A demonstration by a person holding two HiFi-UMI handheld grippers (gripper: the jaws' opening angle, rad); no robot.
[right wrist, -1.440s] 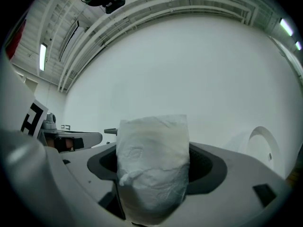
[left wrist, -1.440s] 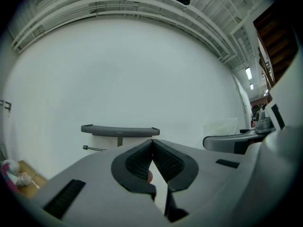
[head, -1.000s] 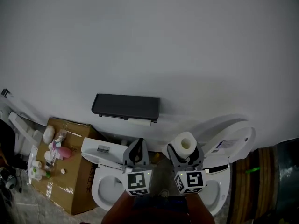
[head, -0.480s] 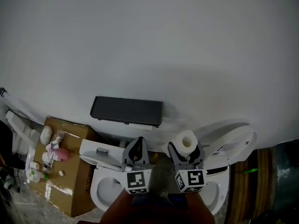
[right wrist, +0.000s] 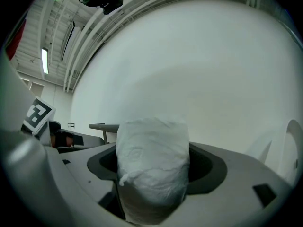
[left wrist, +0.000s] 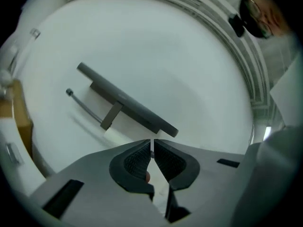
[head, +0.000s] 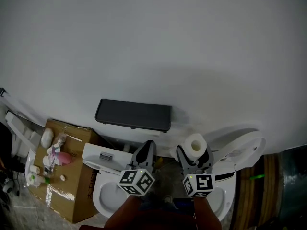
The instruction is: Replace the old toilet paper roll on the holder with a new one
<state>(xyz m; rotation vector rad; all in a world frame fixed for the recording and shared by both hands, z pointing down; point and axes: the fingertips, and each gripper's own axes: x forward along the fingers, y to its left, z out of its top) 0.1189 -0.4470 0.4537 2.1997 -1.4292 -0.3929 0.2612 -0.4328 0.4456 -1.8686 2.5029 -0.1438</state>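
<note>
The holder is a dark shelf on the white wall, above my two grippers. In the left gripper view its shelf slants across, with a thin metal rod under it and a pale white strip beneath. The left gripper points at it from a short way off. Its jaws show only a hairline slit, just opening, with nothing between them. The right gripper is shut on the new white paper roll, which stands upright between the pads.
Two white toilets stand below the grippers, one on the left and one on the right with its lid raised. A cardboard box at left carries several small bottles and items. The left gripper's marker cube shows in the right gripper view.
The left gripper has rolled, so its marker cube now sits cornerwise. Both grippers have edged a little right and toward the wall. The roll stays in the right gripper.
</note>
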